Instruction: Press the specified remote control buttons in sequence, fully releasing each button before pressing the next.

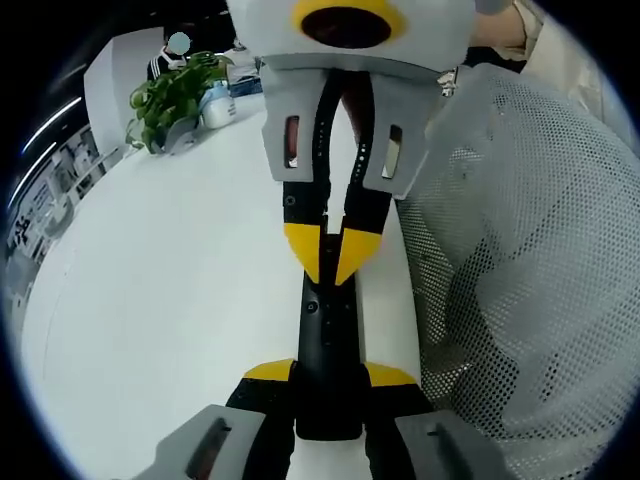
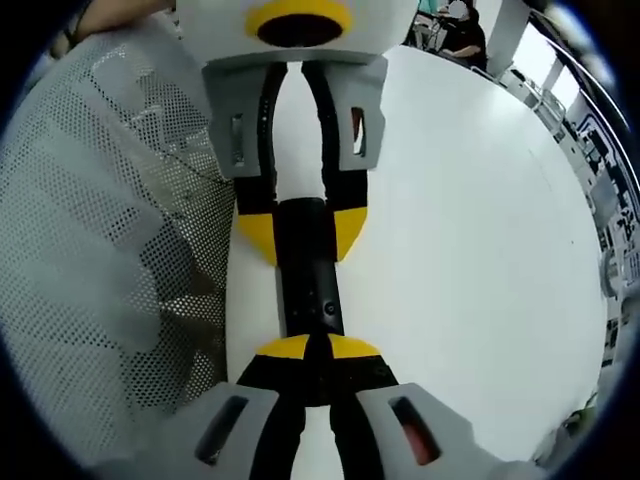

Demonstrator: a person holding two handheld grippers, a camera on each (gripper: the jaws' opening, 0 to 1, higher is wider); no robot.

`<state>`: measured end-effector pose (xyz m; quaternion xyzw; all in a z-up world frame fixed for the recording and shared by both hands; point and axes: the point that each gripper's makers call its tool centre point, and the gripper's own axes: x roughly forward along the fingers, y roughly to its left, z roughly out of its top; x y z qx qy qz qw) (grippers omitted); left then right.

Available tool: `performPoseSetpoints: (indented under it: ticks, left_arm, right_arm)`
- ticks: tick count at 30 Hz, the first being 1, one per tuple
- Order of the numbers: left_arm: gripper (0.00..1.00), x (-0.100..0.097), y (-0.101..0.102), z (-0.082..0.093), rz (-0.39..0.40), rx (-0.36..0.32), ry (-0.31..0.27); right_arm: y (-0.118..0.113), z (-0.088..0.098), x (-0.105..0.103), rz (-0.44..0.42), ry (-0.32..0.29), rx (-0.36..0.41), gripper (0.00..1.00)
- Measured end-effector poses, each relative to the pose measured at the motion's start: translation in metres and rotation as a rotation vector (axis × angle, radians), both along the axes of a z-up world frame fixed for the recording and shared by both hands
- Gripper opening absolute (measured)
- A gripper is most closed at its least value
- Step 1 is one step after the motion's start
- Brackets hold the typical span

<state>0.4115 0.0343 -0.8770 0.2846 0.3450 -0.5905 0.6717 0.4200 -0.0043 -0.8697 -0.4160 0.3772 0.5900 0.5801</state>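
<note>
Black, 1 remote lies between 2 tongs.

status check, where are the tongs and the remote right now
Left tongs shut on remote, steadying it. Right tongs closed, tips on remote's top face. White mesh basket alongside, table otherwise open.

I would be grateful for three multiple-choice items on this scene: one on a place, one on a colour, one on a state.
1. The remote lies
A) between the left tool's jaws
B) on a chair
C) in a drawer

2. The tools' tips are
A) red
B) yellow
C) green

3. The right tool's jaws are
A) wide open
B) closed together
C) clamped on a cup

Answers:
1 A: the left tool straddles the black remote.
2 B: each tip is yellow.
3 B: the right tool has its tips together on the remote.
</note>
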Motion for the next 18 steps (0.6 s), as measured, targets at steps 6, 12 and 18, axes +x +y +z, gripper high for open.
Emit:
performPoseSetpoints:
  ticks: [6,12,18]
  left_arm:
    - [0.25,0.0000,-0.0002,0.0002,0.002,0.002,-0.004]
    - [0.25,0.0000,-0.0002,0.0001,0.002,0.002,-0.004]
    - [0.25,0.0000,-0.0002,0.0004,0.002,0.000,-0.002]
  right_arm:
    - [0.0014,0.0005,0.0002,0.000,-0.004,0.009,0.03]
    - [0.0030,0.0003,-0.0018,0.083,-0.045,-0.012,0.02]
    - [0.0042,0.0008,-0.0009,0.085,-0.037,-0.014,0.02]
